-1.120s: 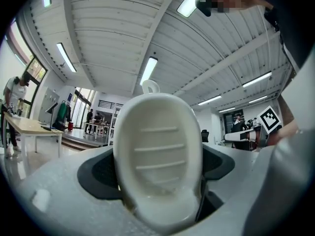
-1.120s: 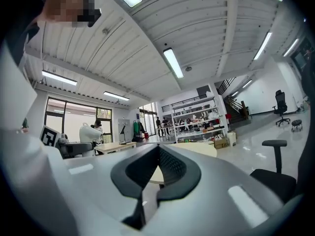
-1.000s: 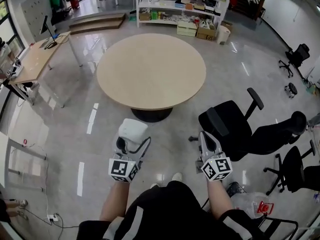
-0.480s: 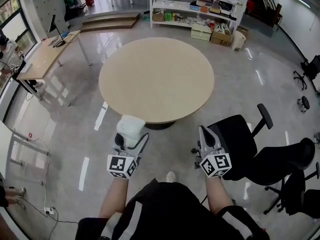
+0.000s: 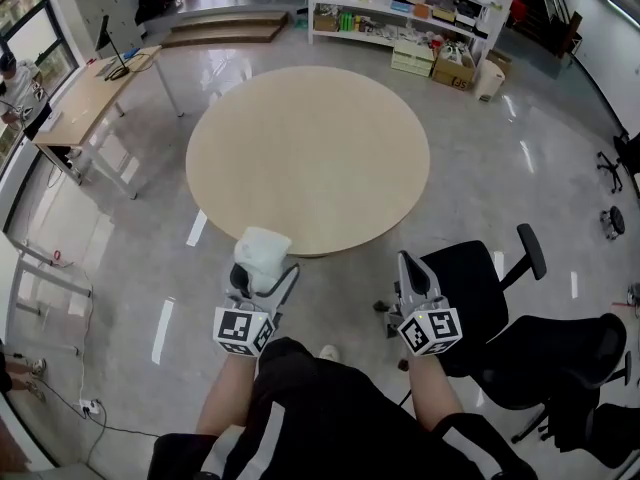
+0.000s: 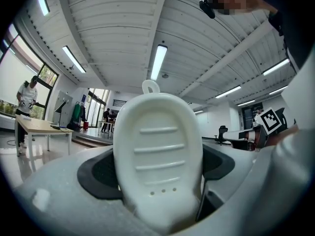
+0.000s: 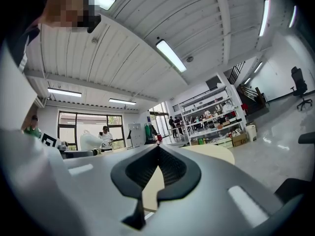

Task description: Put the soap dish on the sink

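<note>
Holding white soap dish [image 6: 157, 156] upright, left gripper [image 5: 262, 272] jaws wide, clamped on its base; right gripper [image 5: 407, 265] closed, empty; no sink visible, only round table [image 5: 308, 153] ahead

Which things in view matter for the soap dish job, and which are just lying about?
Job: soap dish, clamped in the left hand-held gripper. No sink in view.
Lying about: round table, black office chairs, desk, shelving.

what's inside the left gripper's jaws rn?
A white soap dish, ribbed face toward the camera, clamped in the left gripper. Its bottom end is hidden by that gripper.
</note>
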`<state>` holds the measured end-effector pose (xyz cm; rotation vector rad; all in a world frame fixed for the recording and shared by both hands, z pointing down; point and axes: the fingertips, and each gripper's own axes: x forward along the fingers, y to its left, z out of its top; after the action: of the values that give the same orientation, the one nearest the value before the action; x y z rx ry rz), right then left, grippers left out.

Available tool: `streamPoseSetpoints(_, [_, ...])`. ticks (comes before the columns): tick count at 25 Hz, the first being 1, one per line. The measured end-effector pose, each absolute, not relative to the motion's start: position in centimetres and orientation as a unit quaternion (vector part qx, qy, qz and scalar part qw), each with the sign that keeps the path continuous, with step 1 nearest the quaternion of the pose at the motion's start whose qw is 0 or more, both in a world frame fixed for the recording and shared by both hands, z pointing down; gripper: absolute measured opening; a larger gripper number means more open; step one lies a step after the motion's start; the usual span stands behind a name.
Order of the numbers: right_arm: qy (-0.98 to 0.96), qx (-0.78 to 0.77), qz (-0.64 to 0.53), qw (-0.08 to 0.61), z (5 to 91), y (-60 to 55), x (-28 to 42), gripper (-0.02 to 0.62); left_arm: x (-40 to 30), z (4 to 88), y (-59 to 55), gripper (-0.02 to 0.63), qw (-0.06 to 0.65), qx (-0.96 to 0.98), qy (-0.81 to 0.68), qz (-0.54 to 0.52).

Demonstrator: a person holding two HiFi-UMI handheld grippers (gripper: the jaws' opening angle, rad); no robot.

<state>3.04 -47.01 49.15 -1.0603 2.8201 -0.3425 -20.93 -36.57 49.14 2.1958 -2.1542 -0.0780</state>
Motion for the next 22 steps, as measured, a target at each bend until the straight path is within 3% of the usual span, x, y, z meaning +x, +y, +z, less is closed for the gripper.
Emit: streamPoseSetpoints(22, [0.91,-0.393,-0.133,0.004,55.5,-58.2,-7.5,0.005,-31.9,57.7,-50.6,0.474,0.12,0.729,-0.672,0.058])
